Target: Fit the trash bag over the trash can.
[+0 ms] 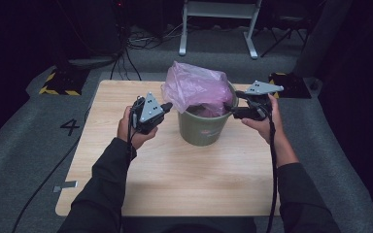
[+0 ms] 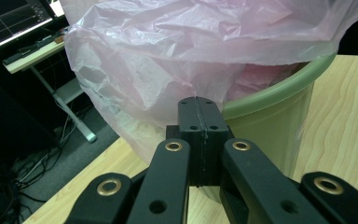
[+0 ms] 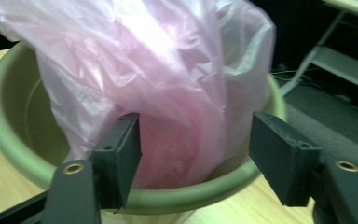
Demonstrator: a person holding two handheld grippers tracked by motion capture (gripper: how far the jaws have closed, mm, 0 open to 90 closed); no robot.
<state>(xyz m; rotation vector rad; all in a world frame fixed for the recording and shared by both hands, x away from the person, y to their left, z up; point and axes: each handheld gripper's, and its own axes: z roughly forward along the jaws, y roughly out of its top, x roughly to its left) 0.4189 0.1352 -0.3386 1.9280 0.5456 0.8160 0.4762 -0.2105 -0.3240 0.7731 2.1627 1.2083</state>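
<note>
Beside the bin (image 1: 204, 127), left gripper (image 2: 200, 109) pinches pink bag (image 2: 168, 56); right gripper (image 3: 193, 140) gapes

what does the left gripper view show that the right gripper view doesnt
Left gripper view: its jaws pressed together at the pink bag, which drapes outside the green bin over the rim; monitors and a desk at upper left. Right gripper view: its jaws spread wide, the bin's inside wall, a grey frame on the floor at upper right. Both: bag, bin rim, wooden table.
</note>
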